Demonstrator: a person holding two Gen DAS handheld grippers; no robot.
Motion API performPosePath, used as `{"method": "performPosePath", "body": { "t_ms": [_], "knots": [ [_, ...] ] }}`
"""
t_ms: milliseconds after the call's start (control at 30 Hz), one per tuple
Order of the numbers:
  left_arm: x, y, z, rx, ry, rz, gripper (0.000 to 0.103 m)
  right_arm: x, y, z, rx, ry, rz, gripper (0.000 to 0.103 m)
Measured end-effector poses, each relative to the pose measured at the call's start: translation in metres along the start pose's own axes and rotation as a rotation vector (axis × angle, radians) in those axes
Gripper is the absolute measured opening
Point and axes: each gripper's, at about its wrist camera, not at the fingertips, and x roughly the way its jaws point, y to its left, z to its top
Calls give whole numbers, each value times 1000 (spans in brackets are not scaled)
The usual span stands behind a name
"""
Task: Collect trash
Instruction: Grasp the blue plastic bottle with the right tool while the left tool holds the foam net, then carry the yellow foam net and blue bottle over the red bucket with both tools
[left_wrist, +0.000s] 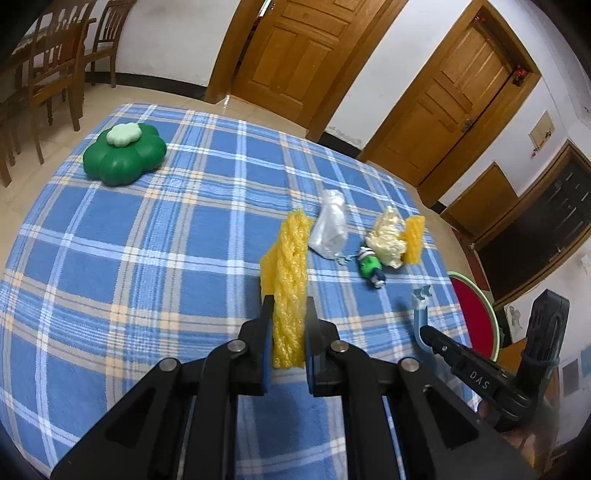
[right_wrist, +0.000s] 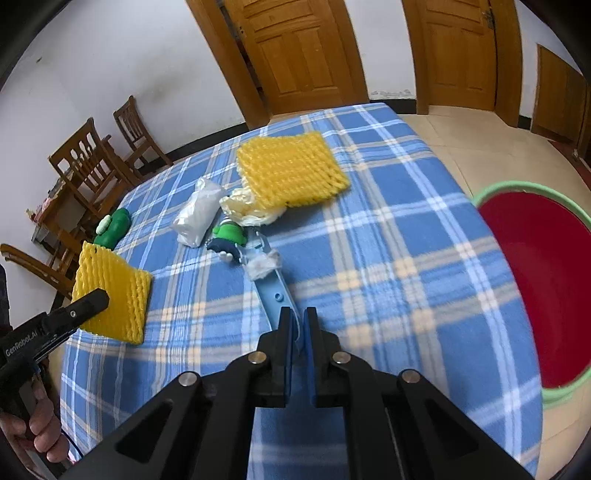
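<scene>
Left gripper (left_wrist: 289, 310) clamped on a yellow foam net (left_wrist: 290, 280) above the checked tablecloth (left_wrist: 147, 258), right gripper (right_wrist: 297, 321) pinched on a blue strap (right_wrist: 275, 291) whose far end was partly hidden under white wadding (right_wrist: 264, 264), red bin (right_wrist: 543, 295) cut off at the edge.

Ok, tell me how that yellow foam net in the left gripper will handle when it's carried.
The yellow foam net, clamped by the left hand-held gripper, stands upright above the jaws without drooping, so it is probably springy rather than floppy. Its open mesh suggests it is very light. The jaws look pressed into it, so it likely squashes easily, yet the ribbed surface should resist slipping.
</scene>
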Motion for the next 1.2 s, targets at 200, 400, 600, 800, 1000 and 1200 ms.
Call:
{"method": "performPosePath", "body": {
  "t_ms": [200, 400, 600, 800, 1000, 1200],
  "knots": [
    [-9, -17, -4, 30, -6, -27, 11, -31, -17, -14, 46, -42, 19, 7],
    [-14, -37, -5, 67, -6, -59, 11, -60, -34, -20, 93, -98, 28, 7],
    [-15, -61, -5, 117, 2, -89, 11, -84, -49, -23, 136, -153, 14, 7],
    [-14, -88, -2, 180, 7, -115, 11, -104, -69, -25, 183, -201, -8, 7],
    [-7, -122, 1, 249, 30, -148, 11, -122, -93, -29, 239, -248, -36, 7],
    [3, -158, 2, 302, 66, -196, 11, -137, -113, -33, 277, -290, -63, 8]
  ]
}}
